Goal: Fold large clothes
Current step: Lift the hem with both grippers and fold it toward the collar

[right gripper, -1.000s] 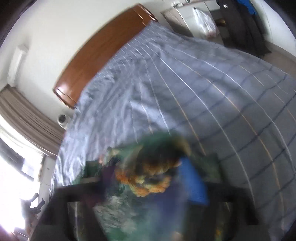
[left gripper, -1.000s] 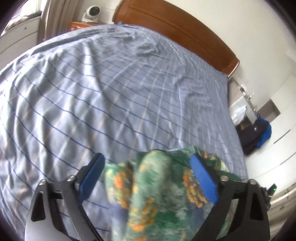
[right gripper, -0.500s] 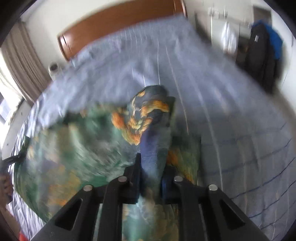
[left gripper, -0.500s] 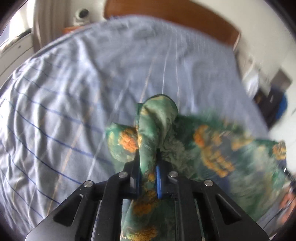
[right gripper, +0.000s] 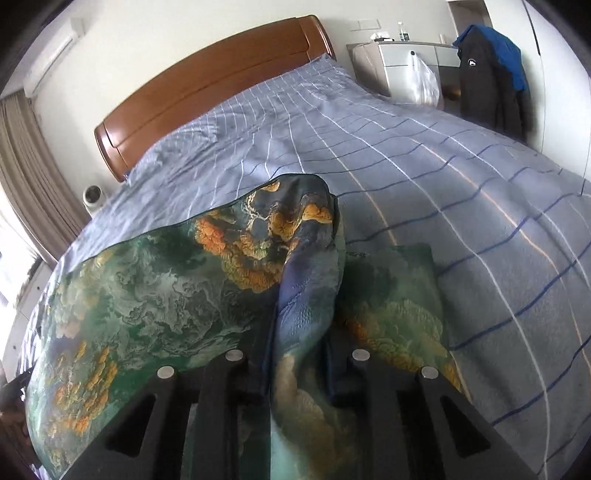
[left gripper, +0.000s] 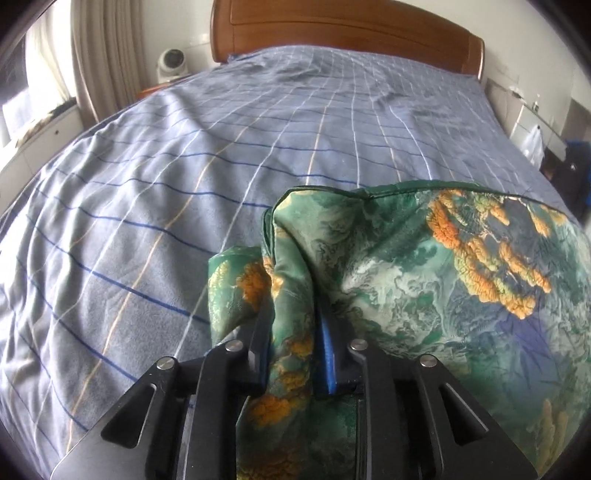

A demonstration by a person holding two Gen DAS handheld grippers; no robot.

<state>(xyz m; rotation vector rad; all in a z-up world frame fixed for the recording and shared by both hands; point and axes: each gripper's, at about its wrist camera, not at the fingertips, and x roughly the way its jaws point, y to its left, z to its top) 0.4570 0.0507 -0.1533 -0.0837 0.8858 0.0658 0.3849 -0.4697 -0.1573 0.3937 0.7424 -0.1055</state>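
Observation:
A large satin garment (left gripper: 424, 295), green with orange and blue print, hangs spread between my two grippers over the bed. In the left wrist view my left gripper (left gripper: 291, 332) pinches a bunched fold of its left corner between the blue pads; its jaws are opening slightly with the cloth still pressed. The garment (right gripper: 147, 295) fills the lower left of the right wrist view. There my right gripper (right gripper: 299, 332) grips a blue-toned fold of the right corner, jaws also easing open on the cloth. A loose flap (right gripper: 395, 302) lies on the bed to the right.
The bed (left gripper: 184, 166) has a blue-grey checked cover and a wooden headboard (left gripper: 351, 26). A white round device (left gripper: 171, 61) and curtains (left gripper: 96, 55) stand at the far left. A dark jacket (right gripper: 487, 81), a white plastic bag (right gripper: 424, 85) and drawers are at the right.
Both grippers stood wide open around the cloth a second ago and have closed on it. Both have sunk toward the bed, and the garment now hangs spread between them.

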